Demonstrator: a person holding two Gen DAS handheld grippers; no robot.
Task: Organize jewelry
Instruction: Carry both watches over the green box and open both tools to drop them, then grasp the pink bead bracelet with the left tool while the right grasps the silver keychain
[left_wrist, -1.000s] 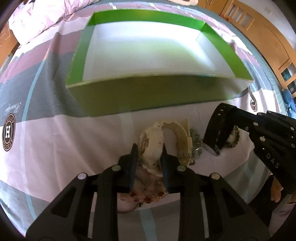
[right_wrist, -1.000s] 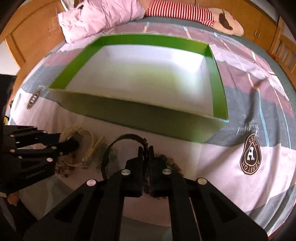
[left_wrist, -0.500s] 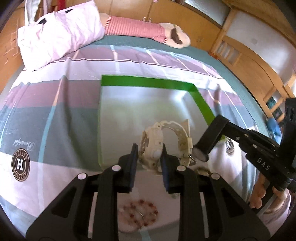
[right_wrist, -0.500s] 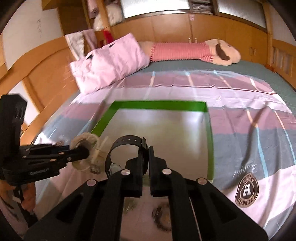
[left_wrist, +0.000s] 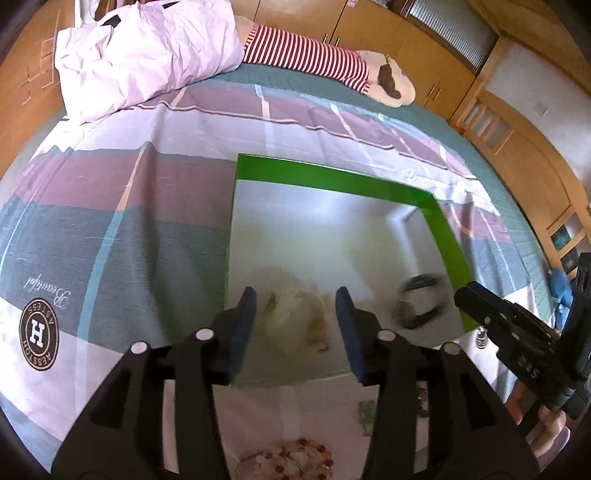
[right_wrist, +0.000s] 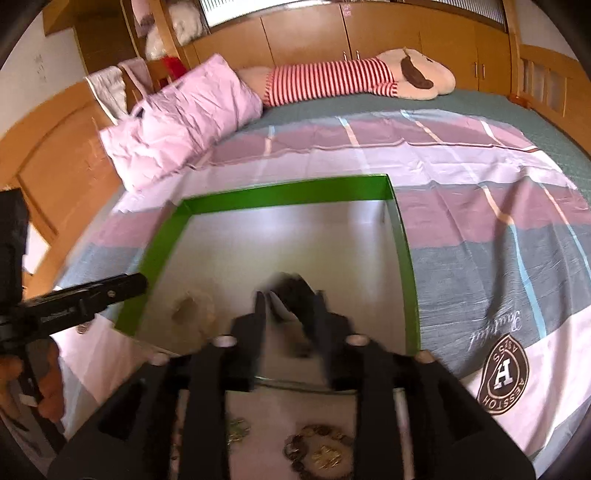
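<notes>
Two watches lying blurred inside the green box at frame centre, cream watch between the left gripper jaws, just opening, released, black watch past the right gripper, likewise opening, released, beaded bracelet resting on the bed at the bottom edge.

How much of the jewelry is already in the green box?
Done: the cream watch and the black watch sit blurred in the green box. In hand: nothing; the left gripper and right gripper have just opened. Left: the bead bracelet, coin bracelet and small pieces on the bed.
</notes>
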